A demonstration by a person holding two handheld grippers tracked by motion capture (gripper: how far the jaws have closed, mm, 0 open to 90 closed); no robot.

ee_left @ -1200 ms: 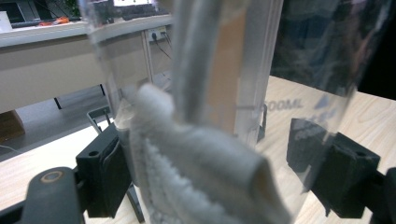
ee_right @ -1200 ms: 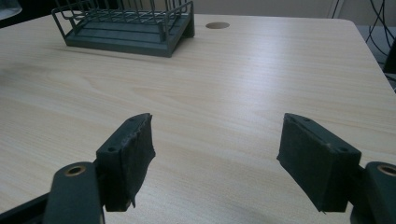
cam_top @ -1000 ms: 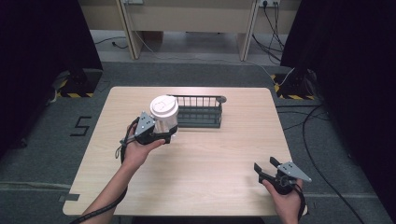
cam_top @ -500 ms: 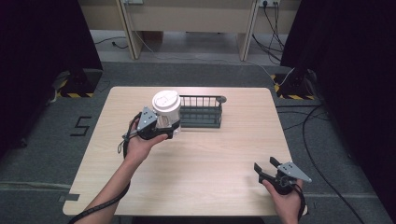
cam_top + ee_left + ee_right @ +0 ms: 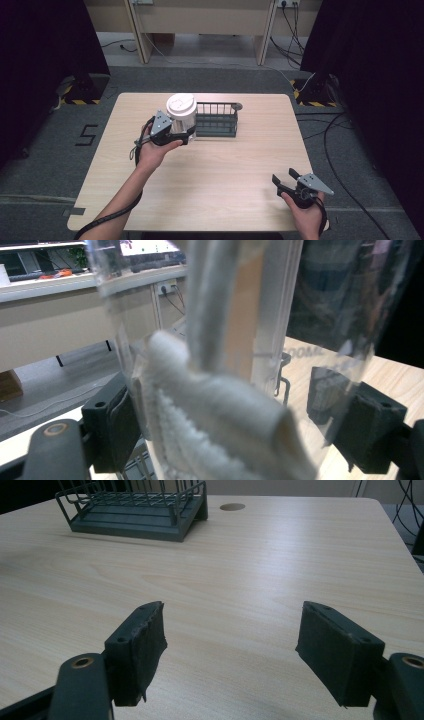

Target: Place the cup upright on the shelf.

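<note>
Where the high view begins at left of centre, the left gripper point(image 5: 181, 134) clamps a clear plastic cup with a white lid point(image 5: 181, 112), white cloth inside, raised over the pale wooden table point(image 5: 240, 165). Just right of it, touching in appearance, stands a dark grey wire rack point(image 5: 216, 120) near the table's upper edge. Open tabletop fills the centre. At lower right, by the near edge, the right gripper point(image 5: 286, 181) holds its jaws wide apart, gripping nothing.
</note>
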